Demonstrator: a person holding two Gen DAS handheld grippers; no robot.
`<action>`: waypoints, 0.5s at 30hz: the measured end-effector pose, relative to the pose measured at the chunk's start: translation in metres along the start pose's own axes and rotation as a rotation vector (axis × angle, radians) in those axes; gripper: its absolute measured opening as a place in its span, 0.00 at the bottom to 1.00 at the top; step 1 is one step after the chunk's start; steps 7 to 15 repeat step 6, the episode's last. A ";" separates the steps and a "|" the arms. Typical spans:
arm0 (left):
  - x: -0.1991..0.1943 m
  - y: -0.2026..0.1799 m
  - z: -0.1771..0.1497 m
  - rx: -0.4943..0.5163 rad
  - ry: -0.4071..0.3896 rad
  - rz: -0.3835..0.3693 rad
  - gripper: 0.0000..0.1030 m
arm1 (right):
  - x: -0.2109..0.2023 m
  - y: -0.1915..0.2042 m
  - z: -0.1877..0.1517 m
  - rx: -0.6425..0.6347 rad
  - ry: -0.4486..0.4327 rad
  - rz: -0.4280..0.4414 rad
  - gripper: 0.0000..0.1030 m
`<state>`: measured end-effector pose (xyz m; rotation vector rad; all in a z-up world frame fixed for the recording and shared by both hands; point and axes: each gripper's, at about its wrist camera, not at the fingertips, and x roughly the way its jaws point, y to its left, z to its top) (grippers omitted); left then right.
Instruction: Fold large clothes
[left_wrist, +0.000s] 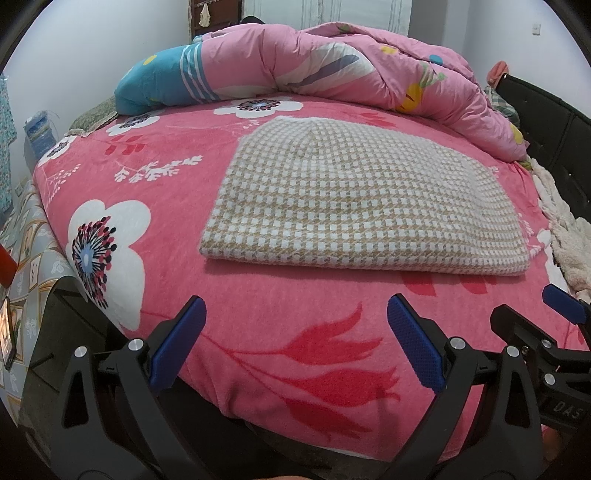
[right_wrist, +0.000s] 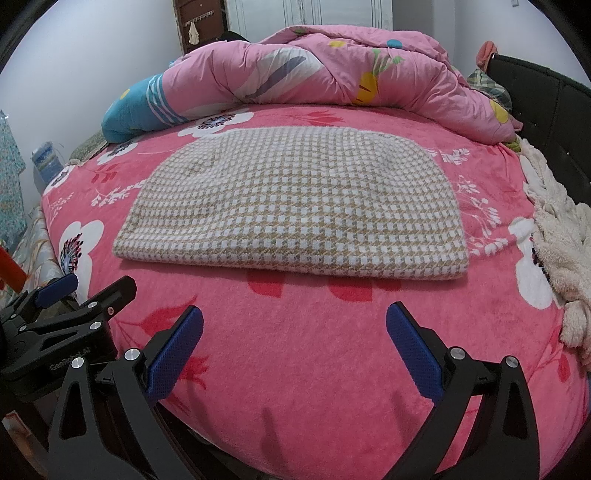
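The folded checked garment (left_wrist: 354, 195) is lying crosswise on the bed (left_wrist: 258, 332), bare blanket surrounding it; both grippers (left_wrist: 295, 332) (right_wrist: 295, 343) are hovering spread, empty.

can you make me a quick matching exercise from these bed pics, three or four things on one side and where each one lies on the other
Things:
1. checked garment
2. pink quilt
3. fluffy cream fabric
4. left gripper

Places or states:
A. bunched along the far side of the bed
B. folded flat in the middle of the bed
C. open, over the near edge, holding nothing
D. heaped at the right edge by the dark bed frame

Pairs: 1-B, 2-A, 3-D, 4-C
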<state>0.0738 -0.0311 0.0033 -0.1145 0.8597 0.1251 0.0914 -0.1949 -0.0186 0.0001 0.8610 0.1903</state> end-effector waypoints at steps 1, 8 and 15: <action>-0.001 -0.001 -0.001 -0.001 -0.001 -0.001 0.92 | 0.000 0.000 0.000 0.000 -0.001 -0.001 0.94; -0.001 -0.001 -0.001 -0.003 0.000 -0.001 0.92 | 0.000 0.001 -0.001 -0.001 0.000 -0.001 0.94; -0.001 -0.001 -0.001 -0.003 0.000 -0.001 0.92 | 0.000 0.001 -0.001 -0.001 0.000 -0.001 0.94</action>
